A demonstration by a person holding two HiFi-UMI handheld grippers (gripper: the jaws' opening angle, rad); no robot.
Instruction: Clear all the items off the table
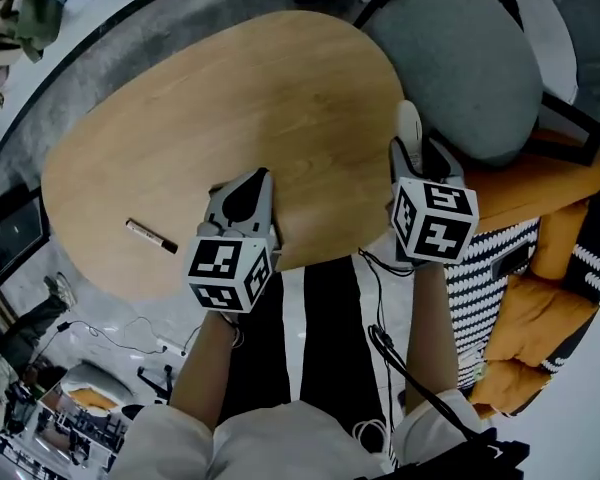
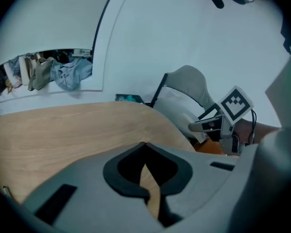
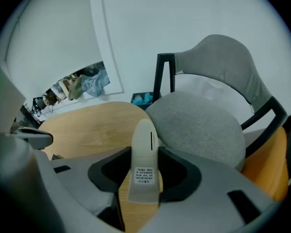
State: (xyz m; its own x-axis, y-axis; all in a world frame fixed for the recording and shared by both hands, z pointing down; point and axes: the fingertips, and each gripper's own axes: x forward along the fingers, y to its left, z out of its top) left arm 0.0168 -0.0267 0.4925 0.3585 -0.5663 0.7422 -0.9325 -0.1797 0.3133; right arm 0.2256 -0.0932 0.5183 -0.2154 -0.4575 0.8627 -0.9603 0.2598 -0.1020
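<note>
Marker point(image 1: 150, 235) alone lies on the table point(image 1: 230, 98), well off to the left of the left gripper point(image 2: 144, 144), whose jaws are pressed together on nothing. The right gripper point(image 3: 144, 154) pinches a white handheld device point(image 3: 144, 132) above the table's edge. By my judgement, both items remain to be cleared away.

Table point(image 1: 230, 108): a rounded top of light wood grain, lying level and carrying one loose item.

Pen point(image 1: 152, 236): slim and dark with a pale end, lying flat on the table near the edge closest to the person, on the person's left, angled slightly across that edge.

White device point(image 3: 144, 159): a slim off-white plastic piece with a rounded tip, a thin dark slit and a small printed label. It is sitting clamped in the right gripper point(image 3: 144, 178), hanging just over the table's right-hand edge, its tip pointing away from the person.
</note>
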